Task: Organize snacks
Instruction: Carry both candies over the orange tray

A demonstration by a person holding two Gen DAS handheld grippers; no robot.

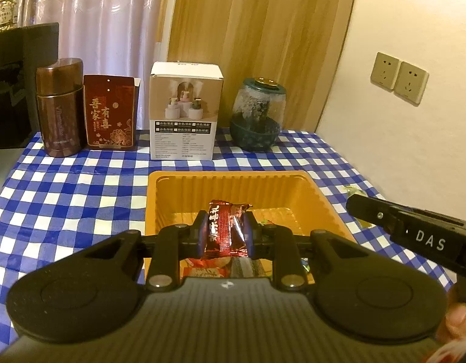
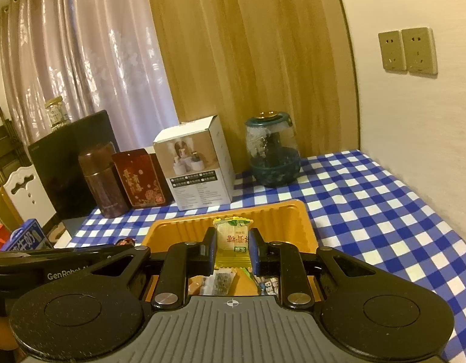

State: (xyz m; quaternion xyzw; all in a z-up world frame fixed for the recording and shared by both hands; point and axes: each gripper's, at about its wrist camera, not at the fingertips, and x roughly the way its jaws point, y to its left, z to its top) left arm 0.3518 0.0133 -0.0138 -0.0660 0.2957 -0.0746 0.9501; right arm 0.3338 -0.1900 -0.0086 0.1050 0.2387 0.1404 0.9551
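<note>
Nearest to me on the left wrist view, my left gripper (image 1: 223, 232) has its jaws clamped on a red foil snack packet (image 1: 225, 230), held upright between the blue pads (image 1: 202, 236) above the near part of the orange tray (image 1: 233, 181). Under the packet I can see more wrapped snacks (image 1: 208, 267) lying on the tray floor, red and silvery wrappers mostly hidden by the gripper body. On the right wrist view, my right gripper (image 2: 233, 246) has its jaws clamped on a pale yellow-green snack packet (image 2: 233, 239), also upright, over the same orange tray (image 2: 263, 211); a few small wrapped pieces (image 2: 223, 282) lie in the tray beneath it. From the left camera the right gripper's black body (image 1: 414, 233) shows just beside the tray's right edge, with a bit of green wrapper (image 1: 354, 190) on the cloth beyond it.

The tray sits on a worktop (image 1: 66, 187) covered in blue and white check cloth. Farther back, along the curtain and wood panel, stand in a row a brown flask (image 1: 58, 109), a dark red box with gold characters (image 1: 110, 113), a white product carton (image 1: 186, 112) and a glass jar with a dark green base and lid (image 1: 257, 115). Two wall sockets (image 1: 399, 77) sit on the wall to the right.
</note>
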